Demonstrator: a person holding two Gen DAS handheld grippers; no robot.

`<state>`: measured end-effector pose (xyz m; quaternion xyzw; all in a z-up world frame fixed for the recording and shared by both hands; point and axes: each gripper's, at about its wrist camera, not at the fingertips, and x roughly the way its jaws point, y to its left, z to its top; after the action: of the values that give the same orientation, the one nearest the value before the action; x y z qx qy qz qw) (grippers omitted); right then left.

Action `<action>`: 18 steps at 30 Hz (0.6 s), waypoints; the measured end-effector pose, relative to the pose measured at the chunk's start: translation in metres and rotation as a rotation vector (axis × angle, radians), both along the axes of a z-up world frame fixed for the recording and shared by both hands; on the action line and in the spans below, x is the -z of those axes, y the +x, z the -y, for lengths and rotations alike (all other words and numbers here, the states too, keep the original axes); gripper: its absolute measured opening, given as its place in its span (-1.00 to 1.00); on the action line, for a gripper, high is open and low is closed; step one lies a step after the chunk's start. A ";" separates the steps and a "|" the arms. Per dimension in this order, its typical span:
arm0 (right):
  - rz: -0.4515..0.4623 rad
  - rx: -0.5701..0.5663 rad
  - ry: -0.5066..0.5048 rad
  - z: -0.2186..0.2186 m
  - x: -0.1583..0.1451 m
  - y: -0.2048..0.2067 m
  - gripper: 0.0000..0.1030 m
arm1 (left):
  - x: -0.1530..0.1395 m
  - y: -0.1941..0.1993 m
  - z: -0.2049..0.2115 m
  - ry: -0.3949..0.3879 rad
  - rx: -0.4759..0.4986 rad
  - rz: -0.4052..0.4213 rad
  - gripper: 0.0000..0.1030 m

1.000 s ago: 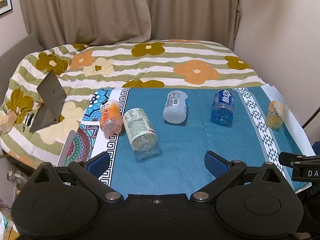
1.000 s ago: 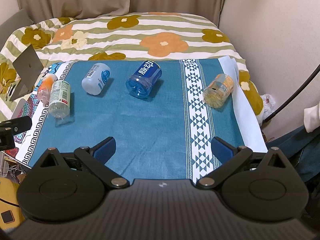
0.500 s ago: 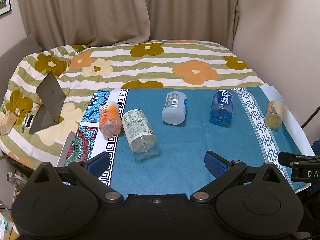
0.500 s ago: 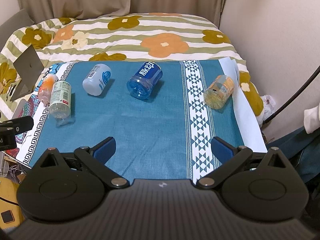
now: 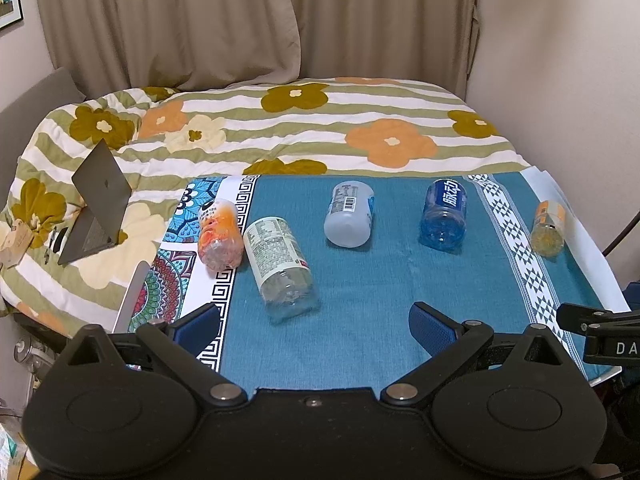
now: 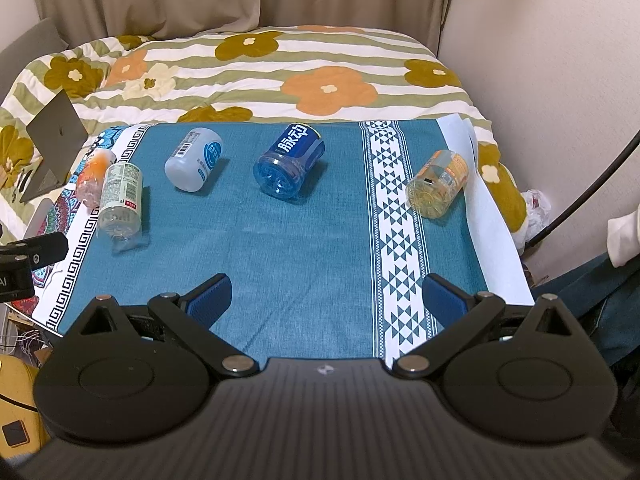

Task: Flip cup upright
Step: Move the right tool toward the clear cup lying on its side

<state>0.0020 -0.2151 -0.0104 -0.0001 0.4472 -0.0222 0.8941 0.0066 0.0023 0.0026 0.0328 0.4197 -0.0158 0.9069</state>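
Note:
Several plastic cups lie on their sides on a teal cloth (image 5: 360,300): an orange one (image 5: 219,234), a clear white-labelled one (image 5: 280,266), a white one (image 5: 350,214), a blue one (image 5: 444,214) and a yellow-orange one (image 5: 549,228). The right wrist view shows the same row: orange (image 6: 94,176), clear (image 6: 120,204), white (image 6: 194,164), blue (image 6: 290,166), yellow-orange (image 6: 438,184). My left gripper (image 5: 316,326) is open and empty, hovering near the clear cup. My right gripper (image 6: 326,298) is open and empty over the near cloth.
The cloth covers a table in front of a bed with a flowered striped quilt (image 5: 300,128). An open laptop (image 5: 98,204) stands on the bed at left. Curtains (image 5: 240,20) hang behind. The wall (image 6: 560,80) is close on the right.
Both grippers have shifted slightly; the cups sit a little lower in both views. Nothing was grasped and no cup moved.

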 end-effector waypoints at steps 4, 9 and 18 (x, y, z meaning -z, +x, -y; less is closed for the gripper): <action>-0.005 -0.004 -0.001 -0.004 -0.003 0.004 1.00 | 0.000 0.006 -0.003 -0.011 -0.010 -0.016 0.99; -0.017 -0.009 0.001 0.000 0.000 0.013 1.00 | 0.001 0.021 -0.007 -0.020 -0.030 -0.041 0.99; -0.072 -0.035 -0.010 0.001 0.018 0.042 1.00 | 0.023 0.069 -0.017 -0.046 -0.077 -0.131 0.98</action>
<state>0.0444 -0.2161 -0.0281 -0.0132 0.4790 -0.0085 0.8777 0.0757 0.0191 -0.0204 -0.0053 0.4788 0.0072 0.8779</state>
